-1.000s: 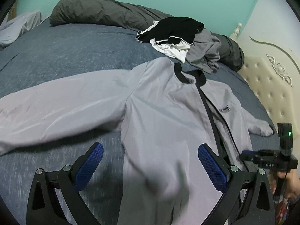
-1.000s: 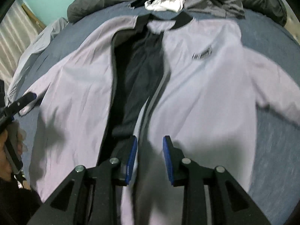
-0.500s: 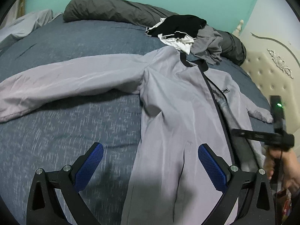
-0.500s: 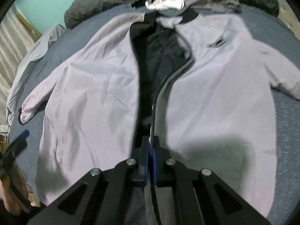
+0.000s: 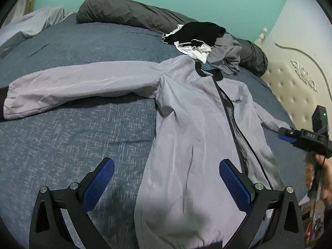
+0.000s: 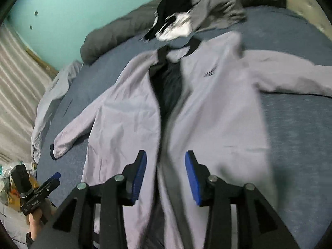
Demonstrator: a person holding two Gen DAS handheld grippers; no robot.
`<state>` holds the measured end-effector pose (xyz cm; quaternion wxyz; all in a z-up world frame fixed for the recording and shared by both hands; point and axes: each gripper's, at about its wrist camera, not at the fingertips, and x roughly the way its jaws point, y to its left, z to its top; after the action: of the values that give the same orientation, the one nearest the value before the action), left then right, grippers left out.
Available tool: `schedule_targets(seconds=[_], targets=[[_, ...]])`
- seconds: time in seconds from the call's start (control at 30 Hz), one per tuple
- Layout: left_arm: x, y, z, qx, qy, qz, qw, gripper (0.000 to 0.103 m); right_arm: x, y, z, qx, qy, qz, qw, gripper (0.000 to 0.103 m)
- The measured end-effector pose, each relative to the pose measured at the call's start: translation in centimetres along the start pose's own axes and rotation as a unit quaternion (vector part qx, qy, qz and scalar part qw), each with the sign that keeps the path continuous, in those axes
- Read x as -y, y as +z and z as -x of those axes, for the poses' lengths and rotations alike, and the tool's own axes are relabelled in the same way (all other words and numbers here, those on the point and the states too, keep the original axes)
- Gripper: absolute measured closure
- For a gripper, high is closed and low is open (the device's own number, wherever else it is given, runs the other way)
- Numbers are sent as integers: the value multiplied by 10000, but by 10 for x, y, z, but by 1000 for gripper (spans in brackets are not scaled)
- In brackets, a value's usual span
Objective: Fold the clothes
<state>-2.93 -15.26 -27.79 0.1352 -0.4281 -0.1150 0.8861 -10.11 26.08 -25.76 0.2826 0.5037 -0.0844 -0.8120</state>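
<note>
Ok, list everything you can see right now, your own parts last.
jacket: one, light grey with black trim, spread face up on the bed, front open
clothes pile: one heap, black, white and grey, beyond the jacket's collar
duvet roll: one, dark grey, along the far edge
bed cover: one, blue-grey, under everything
headboard: one, cream, tufted, at the side
left gripper: blue fingers open above the hem
right gripper: blue fingers open above the front opening

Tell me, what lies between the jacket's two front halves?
Dark lining shows in the gap of the unzipped jacket, plainest in the right wrist view.
</note>
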Motion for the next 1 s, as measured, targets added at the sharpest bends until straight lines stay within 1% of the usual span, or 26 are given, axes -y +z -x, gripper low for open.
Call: schedule_targets(seconds=[0.23,0.3,0.43,0.6,0.7,0.87,1.0], targets=[[13,-3,35,-30,24,-268,9996,0,48,-34,54,-10,-409,158,9990,64],[16,-5,44,-62,38,-386,9992,0,66,-46,66,-66,-467,83,9989,64],[20,-12,54,-186,81,-559,9982,0,89,-70,81,-176,-584,7,9981,64],[21,-21,65,-246,56,-567,9981,0,108,-97,95,-284,-677,-81,9973,64],[25,-25,71,-209,41,-547,9983,0,92,-102,84,-398,-582,129,9974,64],[30,-30,79,-197,31,-648,9977,0,66,-110,65,-588,-424,479,9962,64],[24,-33,85,-154,49,-589,9981,0,41,-113,26,-1010,-409,655,9919,64]])
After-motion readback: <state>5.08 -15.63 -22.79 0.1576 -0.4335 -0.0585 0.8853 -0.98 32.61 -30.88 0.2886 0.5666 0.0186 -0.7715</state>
